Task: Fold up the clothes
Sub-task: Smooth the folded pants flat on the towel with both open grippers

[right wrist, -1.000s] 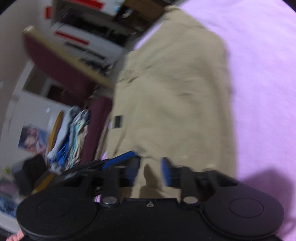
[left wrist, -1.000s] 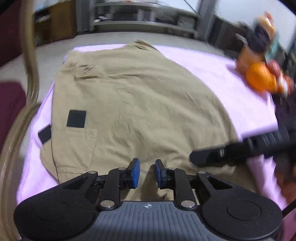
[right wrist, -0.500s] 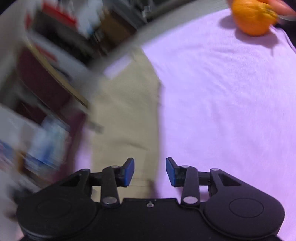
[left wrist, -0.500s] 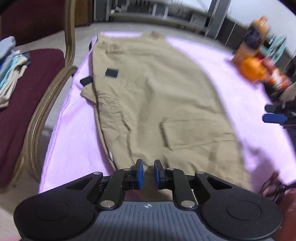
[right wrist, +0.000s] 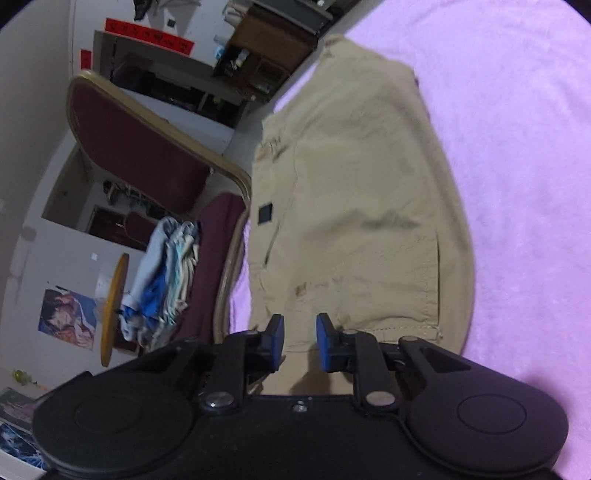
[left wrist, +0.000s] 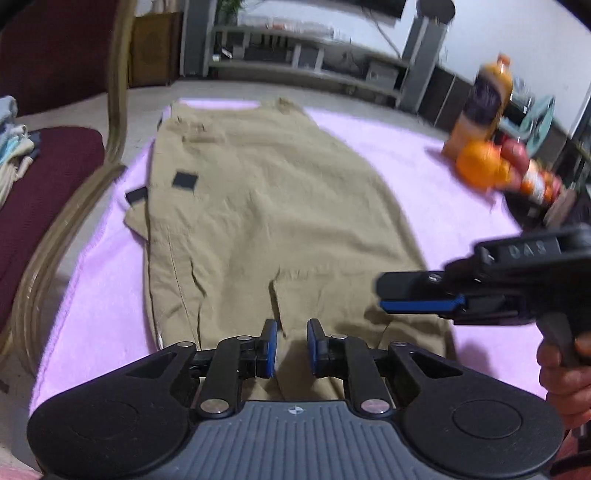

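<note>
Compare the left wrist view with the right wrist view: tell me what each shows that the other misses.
Only the left wrist view shows the orange, the bottles beside it, the right gripper from the side, and the hand holding it. Only the right wrist view shows the wall poster and red banners. Both show the khaki trousers spread on the pink cloth, the maroon chair, and the stacked clothes on its seat.

One pair of khaki cargo trousers [left wrist: 266,206] lies on one pink blanket [left wrist: 436,192]. Two black patches [left wrist: 185,181] show on the trousers. One orange [left wrist: 476,162] sits beside two bottles [left wrist: 487,107]. One maroon chair [right wrist: 147,155] carries one heap of clothes [right wrist: 166,280]. Two grippers [left wrist: 291,347] are out.
</note>
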The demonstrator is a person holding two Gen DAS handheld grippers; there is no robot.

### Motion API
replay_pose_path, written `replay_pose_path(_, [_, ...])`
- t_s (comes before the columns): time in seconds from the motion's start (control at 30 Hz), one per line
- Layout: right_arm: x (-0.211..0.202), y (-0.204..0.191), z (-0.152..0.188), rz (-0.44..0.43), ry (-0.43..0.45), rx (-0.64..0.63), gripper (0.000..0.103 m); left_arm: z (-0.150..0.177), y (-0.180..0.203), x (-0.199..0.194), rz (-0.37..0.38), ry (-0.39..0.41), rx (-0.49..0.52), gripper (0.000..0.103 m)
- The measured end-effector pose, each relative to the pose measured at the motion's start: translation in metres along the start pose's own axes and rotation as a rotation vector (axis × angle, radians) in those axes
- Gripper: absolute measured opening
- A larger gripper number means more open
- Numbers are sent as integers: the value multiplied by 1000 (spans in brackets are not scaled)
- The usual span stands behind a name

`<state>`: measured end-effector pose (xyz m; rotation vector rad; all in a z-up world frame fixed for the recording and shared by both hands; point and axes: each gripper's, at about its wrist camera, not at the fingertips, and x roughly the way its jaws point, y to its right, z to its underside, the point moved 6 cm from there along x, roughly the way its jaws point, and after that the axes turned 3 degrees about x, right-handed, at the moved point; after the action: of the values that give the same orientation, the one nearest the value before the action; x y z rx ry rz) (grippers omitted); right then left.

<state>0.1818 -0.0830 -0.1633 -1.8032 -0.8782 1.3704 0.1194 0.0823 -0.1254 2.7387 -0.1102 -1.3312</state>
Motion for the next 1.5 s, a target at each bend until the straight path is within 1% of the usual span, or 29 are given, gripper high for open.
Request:
replay_pose_path(0.03, [5,2,3,17,-16,-12,20,4,-3,8,-18,-38,-5,22])
replay_pose_path(0.07, [7,5,7,46,-27,-28,19,5,-5,10,-29,-47,-6,23])
replay_pose_path(0.1, [6,8,10,71,-36,-38,15,6,-6,10,-37,-49,-5,23])
replay_pose_path(0.23, [-4,8,13,88,-36,-58,17,7,-11,6,-46,-53,-34,22])
replay_pose_path(0.33, [-8,7,18,118,-39,-80,17,10,-13,1,-51,-58,-43,23])
replay_pose_path(0.47, [-7,10,26,188,-87,-96,15,15,-11,-2,-67,-73,-9,23])
replay_pose_path(0.57, [-16,6,31,211,-115,-90,16,15,-11,-7,-73,-83,-6,22])
replay_pose_path(0.6, [-22,1,31,210,-118,-94,20,14,-11,-13,-57,-75,-16,17])
replay_pose_path(0.63, [-30,-7,32,199,-116,-108,30,13,-10,-20,-36,-64,-27,14])
replay_pose_path(0.67, [-38,-17,32,181,-109,-128,34,10,-8,-29,-8,-44,-37,15])
replay_pose_path(0.7, [-48,-30,30,155,-94,-160,36,7,-6,-37,20,-20,-44,15])
replay_pose_path(0.73, [-59,-45,28,135,-75,-199,36,4,-3,-44,38,3,-43,15])
replay_pose_path(0.77, [-69,-59,24,128,-49,-246,36,-1,0,-49,42,25,-33,15])
replay_pose_path(0.83, [-89,-88,12,135,18,-351,36,-12,5,-57,32,67,-3,15])
replay_pose_path(0.9, [-105,-110,-6,162,99,-460,37,-25,8,-61,29,101,17,16])
replay_pose_path(0.97, [-118,-128,-26,195,183,-568,38,-40,9,-61,19,126,28,23])
replay_pose_path(1.0, [-120,-132,-37,212,222,-621,38,-48,8,-57,7,132,27,27])
replay_pose_path(1.03, [-119,-131,-48,228,253,-665,38,-57,7,-49,-9,132,31,27])
replay_pose_path(1.07, [-115,-127,-58,243,276,-694,38,-63,7,-37,-29,126,43,27])
replay_pose_path(1.1, [-108,-118,-68,250,285,-694,38,-68,4,-22,-60,107,60,27])
replay_pose_path(1.13, [-97,-105,-78,249,276,-659,37,-72,0,-7,-95,86,78,24])
replay_pose_path(1.17, [-85,-89,-87,241,257,-614,36,-74,-4,8,-132,62,86,19])
replay_pose_path(1.2, [-70,-72,-94,225,227,-555,29,-72,-9,21,-155,37,85,11])
replay_pose_path(1.23, [-55,-56,-99,202,196,-498,23,-68,-14,32,-162,2,77,11])
replay_pose_path(1.27, [-40,-41,-102,173,164,-441,22,-63,-18,42,-167,-35,67,11])
replay_pose_path(1.3, [-24,-29,-103,129,122,-387,22,-58,-21,46,-171,-48,59,12])
replay_pose_path(1.33, [-8,-18,-102,65,66,-336,22,-53,-23,49,-176,-54,52,13])
replay_pose_path(1.4, [30,-6,-97,-51,-68,-251,22,-47,-19,47,-189,-44,89,13])
replay_pose_path(1.5, [81,8,-87,-132,-246,-197,22,-44,-20,44,-185,-34,90,13])
